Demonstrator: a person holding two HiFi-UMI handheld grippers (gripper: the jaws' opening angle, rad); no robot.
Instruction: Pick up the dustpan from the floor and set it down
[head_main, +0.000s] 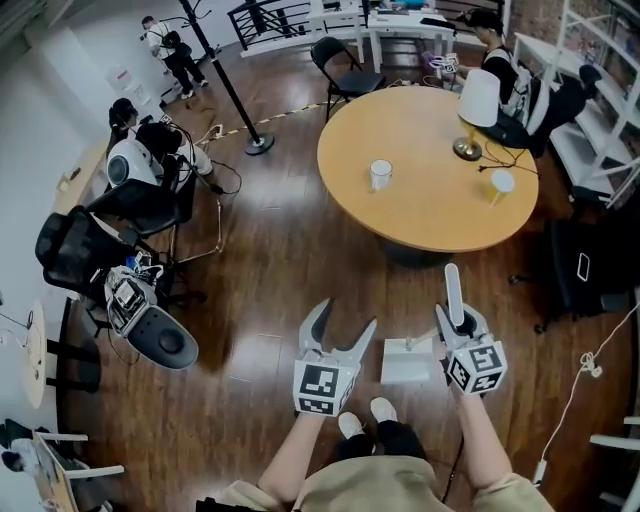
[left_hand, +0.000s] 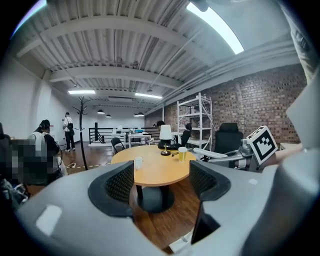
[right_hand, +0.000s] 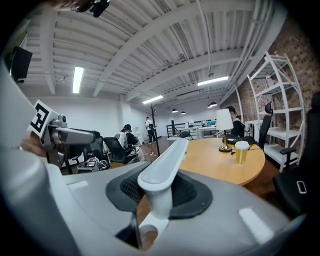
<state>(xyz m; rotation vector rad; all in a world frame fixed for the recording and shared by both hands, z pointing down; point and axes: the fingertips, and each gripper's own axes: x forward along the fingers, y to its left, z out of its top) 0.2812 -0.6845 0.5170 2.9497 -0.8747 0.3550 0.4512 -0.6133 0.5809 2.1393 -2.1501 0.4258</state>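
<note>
No word, number or brand can be read anywhere. The only printed signs are black-and-white square patterns. The left marker (head_main: 320, 386) is on the cube of the left tool (head_main: 347, 313), and the right marker (head_main: 478, 368) is on the cube of the right tool (head_main: 457, 318). Both carry blocks, not letters. A white sheet (head_main: 120, 78) on the wall (head_main: 40, 120) is too small to read.
</note>
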